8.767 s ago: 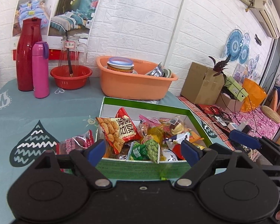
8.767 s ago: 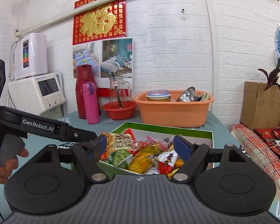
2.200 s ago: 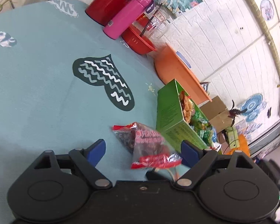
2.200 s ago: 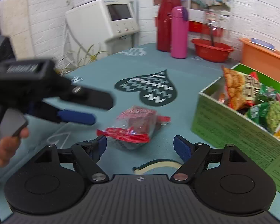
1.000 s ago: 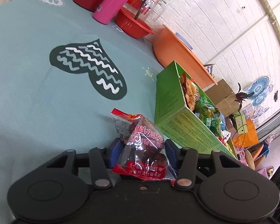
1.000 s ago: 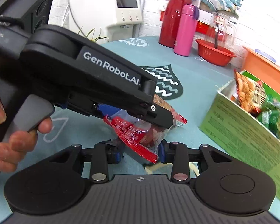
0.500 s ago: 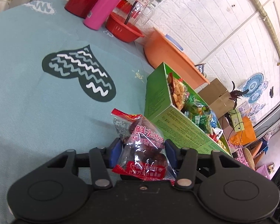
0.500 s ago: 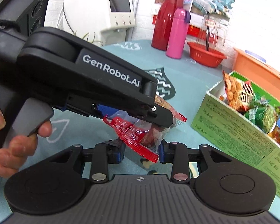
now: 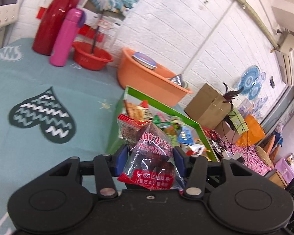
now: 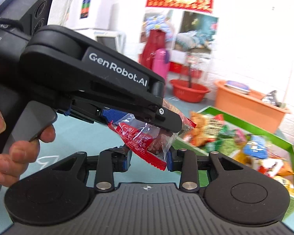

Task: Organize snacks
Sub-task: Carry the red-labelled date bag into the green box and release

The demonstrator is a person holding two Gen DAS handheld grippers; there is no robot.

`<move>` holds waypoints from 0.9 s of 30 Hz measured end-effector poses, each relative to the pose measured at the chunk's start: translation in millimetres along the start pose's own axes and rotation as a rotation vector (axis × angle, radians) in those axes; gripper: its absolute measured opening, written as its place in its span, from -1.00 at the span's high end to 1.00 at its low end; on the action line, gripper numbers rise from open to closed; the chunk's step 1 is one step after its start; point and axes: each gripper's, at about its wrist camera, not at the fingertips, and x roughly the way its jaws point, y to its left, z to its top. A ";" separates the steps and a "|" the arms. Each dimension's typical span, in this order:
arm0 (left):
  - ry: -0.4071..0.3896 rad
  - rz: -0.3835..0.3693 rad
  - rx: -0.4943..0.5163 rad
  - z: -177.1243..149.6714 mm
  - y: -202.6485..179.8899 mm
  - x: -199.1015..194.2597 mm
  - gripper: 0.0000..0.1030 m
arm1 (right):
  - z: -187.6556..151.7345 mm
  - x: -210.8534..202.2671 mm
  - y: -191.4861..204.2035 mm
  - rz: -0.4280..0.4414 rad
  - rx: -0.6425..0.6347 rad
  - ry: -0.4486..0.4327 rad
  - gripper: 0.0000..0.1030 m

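Both grippers clamp one clear, red-edged plastic packet of dark dried dates (image 9: 151, 156) in the air just before the green cardboard box of mixed snack packets (image 9: 115, 129). The left gripper (image 9: 150, 159) pinches its middle; the right gripper (image 10: 148, 159) pinches its lower red seam, jaws part closed on each. A hand (image 10: 15, 148) grips the left tool. Behind stand an orange plastic basin (image 9: 147, 78), red bowl (image 9: 90, 55), pink flask (image 9: 65, 37) and tall red jug (image 9: 53, 19) on the teal tablecloth (image 9: 29, 72)
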 end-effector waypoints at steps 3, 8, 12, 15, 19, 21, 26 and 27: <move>0.016 -0.030 0.042 2.3 -21.4 17.7 -0.23 | -2.6 -10.4 -18.6 -0.043 0.026 -0.014 -0.15; 0.035 -0.080 0.103 12.4 -55.5 49.9 -0.23 | -2.5 -22.5 -53.5 -0.112 0.040 -0.043 -0.15; 0.051 -0.106 0.149 23.7 -79.0 84.2 -0.25 | -2.1 -20.4 -85.4 -0.160 0.076 -0.060 -0.15; 0.057 -0.128 0.175 30.3 -91.0 108.8 -0.27 | -2.0 -16.8 -109.1 -0.196 0.093 -0.063 -0.15; 0.070 -0.143 0.188 34.5 -100.1 141.5 -0.34 | -5.2 -6.6 -134.8 -0.228 0.111 -0.049 -0.15; 0.075 -0.142 0.196 36.0 -102.2 155.4 -0.53 | -7.9 0.2 -144.4 -0.235 0.123 -0.044 -0.15; 0.058 -0.118 0.187 36.0 -91.7 169.0 -1.00 | -14.7 26.1 -158.2 -0.217 0.112 0.026 -0.74; 0.053 -0.104 0.188 35.4 -88.8 168.4 -1.00 | -16.1 28.2 -158.8 -0.224 0.106 0.030 -1.00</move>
